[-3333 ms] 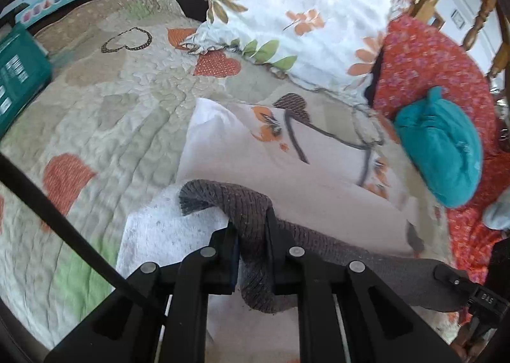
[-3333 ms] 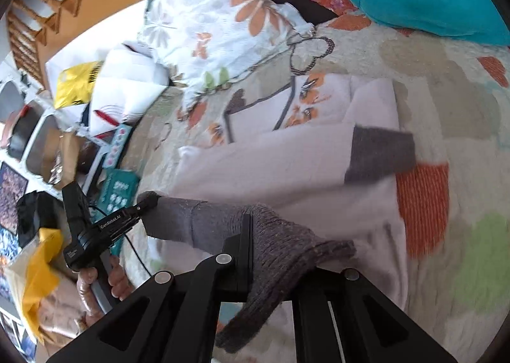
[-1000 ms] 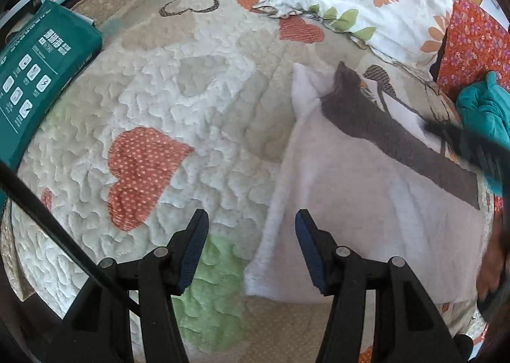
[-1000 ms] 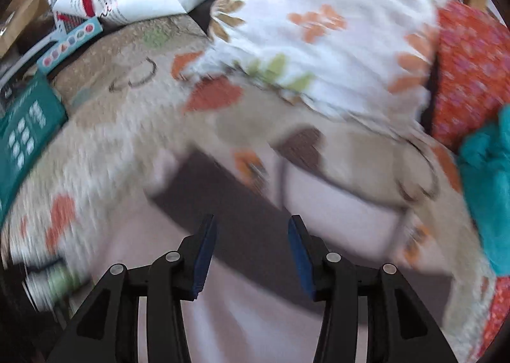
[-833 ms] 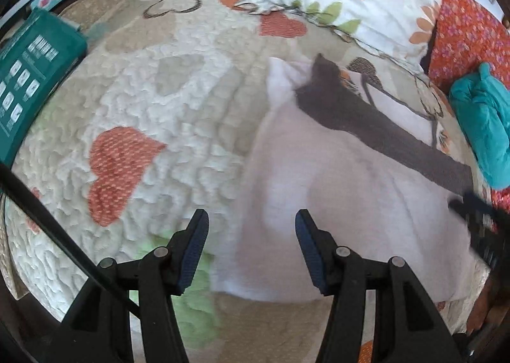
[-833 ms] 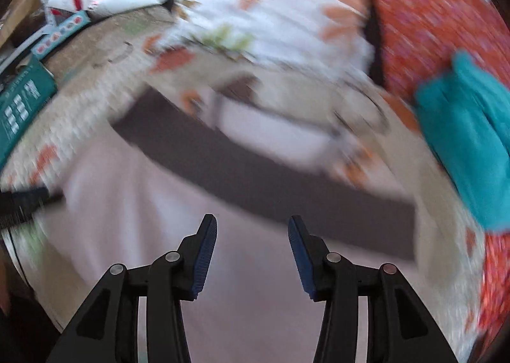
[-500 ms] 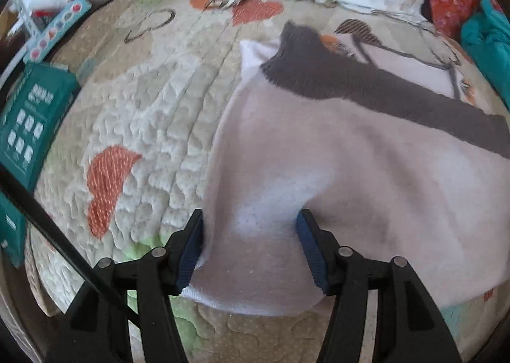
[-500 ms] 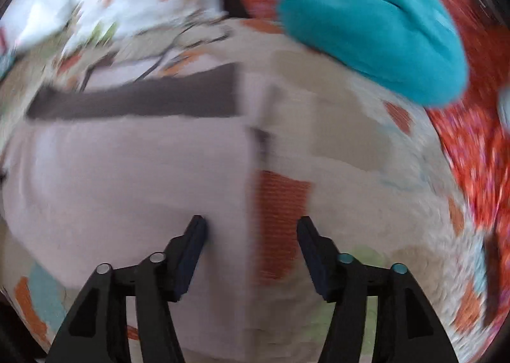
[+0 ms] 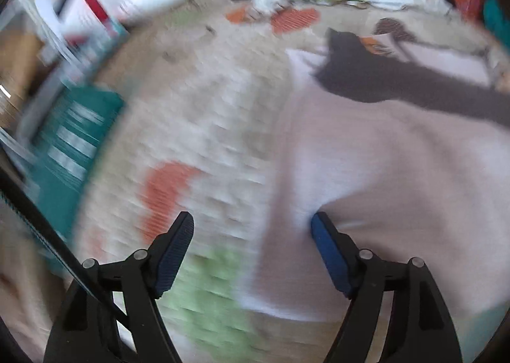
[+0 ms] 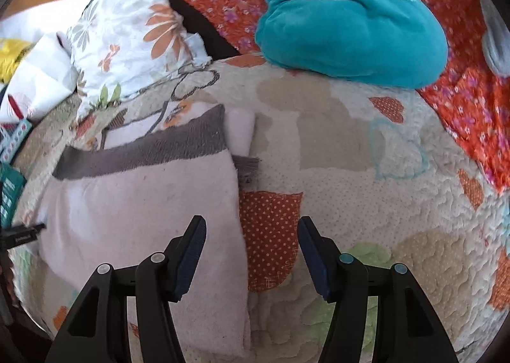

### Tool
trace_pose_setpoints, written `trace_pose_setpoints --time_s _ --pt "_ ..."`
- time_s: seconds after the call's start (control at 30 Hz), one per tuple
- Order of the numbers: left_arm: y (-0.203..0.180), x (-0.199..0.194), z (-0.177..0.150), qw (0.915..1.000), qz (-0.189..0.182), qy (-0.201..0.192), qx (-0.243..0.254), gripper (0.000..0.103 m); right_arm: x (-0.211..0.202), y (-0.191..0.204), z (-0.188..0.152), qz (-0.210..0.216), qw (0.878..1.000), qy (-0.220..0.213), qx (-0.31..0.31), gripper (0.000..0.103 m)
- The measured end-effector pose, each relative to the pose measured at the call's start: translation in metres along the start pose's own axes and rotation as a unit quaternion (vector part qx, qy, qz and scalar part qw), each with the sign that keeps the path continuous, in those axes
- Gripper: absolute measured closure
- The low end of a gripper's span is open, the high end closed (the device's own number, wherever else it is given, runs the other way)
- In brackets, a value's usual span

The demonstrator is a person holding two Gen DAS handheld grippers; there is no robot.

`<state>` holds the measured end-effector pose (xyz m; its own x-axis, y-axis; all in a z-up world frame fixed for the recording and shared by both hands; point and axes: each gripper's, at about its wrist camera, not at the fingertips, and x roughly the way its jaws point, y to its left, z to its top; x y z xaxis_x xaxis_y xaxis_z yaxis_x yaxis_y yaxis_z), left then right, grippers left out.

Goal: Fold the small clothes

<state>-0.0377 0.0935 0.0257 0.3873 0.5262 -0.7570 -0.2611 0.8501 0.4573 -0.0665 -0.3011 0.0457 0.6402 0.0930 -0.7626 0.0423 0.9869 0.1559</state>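
Left gripper (image 9: 251, 229): jaws stood apart and had just been opening wider; nothing was clamped, though the right-hand pad touched or nearly touched the cloth, the blurred frame not settling which.

Right gripper (image 10: 251, 235): jaws had just been opening and stood apart, empty, over the garment's right-hand edge, one finger above the cloth and the other above the quilt (image 10: 366, 178).

Garment (image 10: 140, 203): a small pale-pink piece with a dark grey band (image 10: 143, 149) lay flat on the patchwork quilt, already doubled over, band on the far side.

Long axis: it ran side to side across both views, parallel to the grey band.

Bearing: the garment (image 9: 398, 171) lay ahead and to the right of the left tool, ahead and to the left of the right tool; each gripper straddled one near corner.

Nearer hand: neither clearly; both looked placed for a two-handed fold.

Surroundings: a floral pillow (image 10: 127, 34) and a teal bundle (image 10: 350, 22) sat well beyond the work.
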Motion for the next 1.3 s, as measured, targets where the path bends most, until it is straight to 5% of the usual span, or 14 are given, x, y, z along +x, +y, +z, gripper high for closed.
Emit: trace_pose_setpoints --time_s 0.07,0.1,0.3,0.47,0.5,0.6,0.73,0.87,0.97,1.13,1.2,1.3 --pt "0.010 0.004 -0.002 0.9994 0.033 -0.007 -0.001 0.035 0.003 0.002 0.000 -0.007 1.000 0.001 -0.006 0.040" --pt "0.018 0.006 -0.003 0.9998 0.016 -0.003 -0.013 0.035 0.003 0.003 0.000 -0.006 1.000 0.001 -0.005 0.039" --pt "0.075 0.014 -0.010 0.9751 -0.172 0.008 -0.139 0.040 0.005 0.003 0.000 0.000 1.000 0.003 -0.002 0.039" --pt "0.057 0.021 -0.016 0.9538 -0.272 0.035 -0.123 0.041 0.009 0.009 -0.002 0.001 1.000 0.009 -0.010 0.038" --pt "0.045 0.023 -0.017 0.9528 -0.281 0.044 -0.107 0.056 0.009 0.011 -0.003 0.000 1.000 0.010 -0.012 0.038" --pt "0.026 0.009 -0.015 0.9756 -0.214 0.023 -0.044 0.095 0.009 0.014 -0.004 -0.009 1.000 0.007 -0.020 0.039" --pt "0.026 0.006 -0.008 0.9940 -0.106 0.009 -0.024 0.098 0.005 0.009 -0.003 -0.020 1.000 -0.001 -0.013 0.038" --pt "0.034 0.019 -0.007 0.9968 -0.067 0.027 -0.033 0.103 0.005 -0.001 0.001 -0.016 1.000 -0.001 0.009 0.038" --pt "0.046 0.025 -0.008 0.9987 -0.011 0.027 -0.041 0.102 0.003 -0.006 0.002 -0.018 1.000 -0.005 0.021 0.038" --pt "0.082 0.016 -0.006 0.9864 -0.093 0.006 -0.135 0.092 -0.005 -0.007 0.004 -0.022 0.999 -0.027 0.026 0.039" --pt "0.084 0.007 -0.005 0.9833 -0.108 -0.015 -0.146 0.062 -0.008 -0.004 0.005 -0.026 0.999 -0.039 0.019 0.038" --pt "0.077 -0.008 -0.004 0.9823 -0.108 -0.043 -0.147 0.039 -0.011 0.003 0.004 -0.029 0.998 -0.049 0.004 0.038"
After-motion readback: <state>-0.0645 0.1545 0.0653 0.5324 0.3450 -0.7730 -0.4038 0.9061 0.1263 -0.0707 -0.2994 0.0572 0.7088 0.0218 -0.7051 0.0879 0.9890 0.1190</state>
